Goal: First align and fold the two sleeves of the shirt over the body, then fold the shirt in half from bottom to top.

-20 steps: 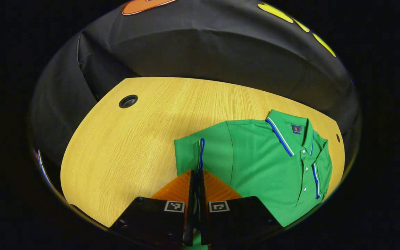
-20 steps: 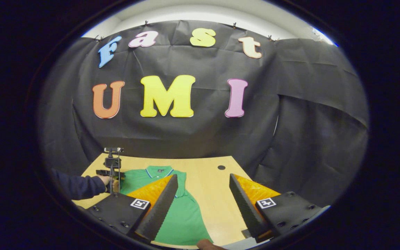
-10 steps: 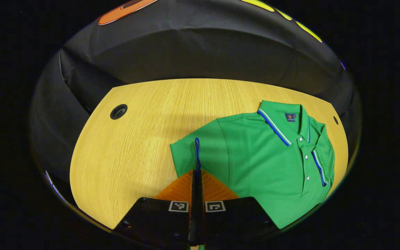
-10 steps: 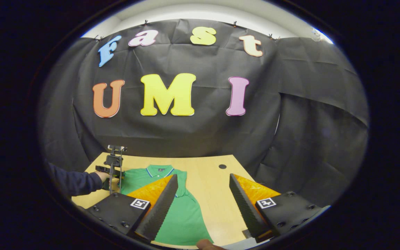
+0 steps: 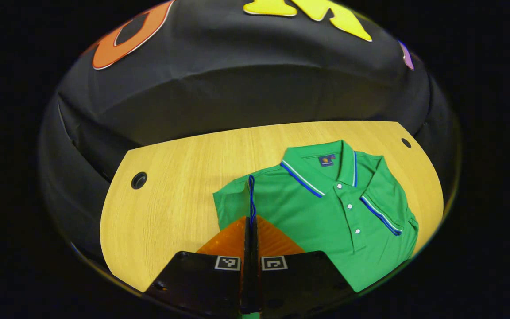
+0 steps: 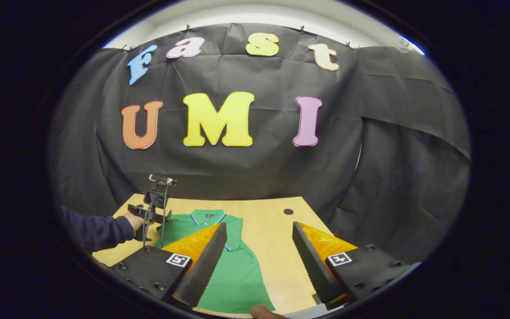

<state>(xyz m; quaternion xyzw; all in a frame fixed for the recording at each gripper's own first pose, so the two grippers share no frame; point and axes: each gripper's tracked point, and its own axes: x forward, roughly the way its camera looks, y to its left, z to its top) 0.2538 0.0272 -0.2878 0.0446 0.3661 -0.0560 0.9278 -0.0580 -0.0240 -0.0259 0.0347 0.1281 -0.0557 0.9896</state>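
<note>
The green polo shirt [image 5: 326, 217] lies face up on the wooden tabletop [image 5: 179, 190], collar toward the booth wall; in the left gripper view it fills the 3 to 5 o'clock part of the tabletop. One sleeve already lies folded across the chest at about 3 o'clock, its blue-and-white cuff trim running diagonally. The other sleeve [image 5: 237, 201], near the centre of that view, is in hand: the left gripper [image 5: 251, 230] has its jaws pressed together on the blue-trimmed cuff edge, which stands up in a thin loop just ahead of the tips.

So the step under way looks like the second sleeve fold. The next move probably calls for carrying that cuff toward 3 o'clock, over the body, laying it flat and level with the first sleeve, then letting go.

In the right gripper view the right gripper [image 6: 259, 261] hovers above the shirt's lower part with jaws wide apart and nothing between them; at 9 o'clock a sleeved hand [image 6: 133, 220] holds the other tool. After the sleeve is laid, both grippers would likely need the bottom hem.
</note>
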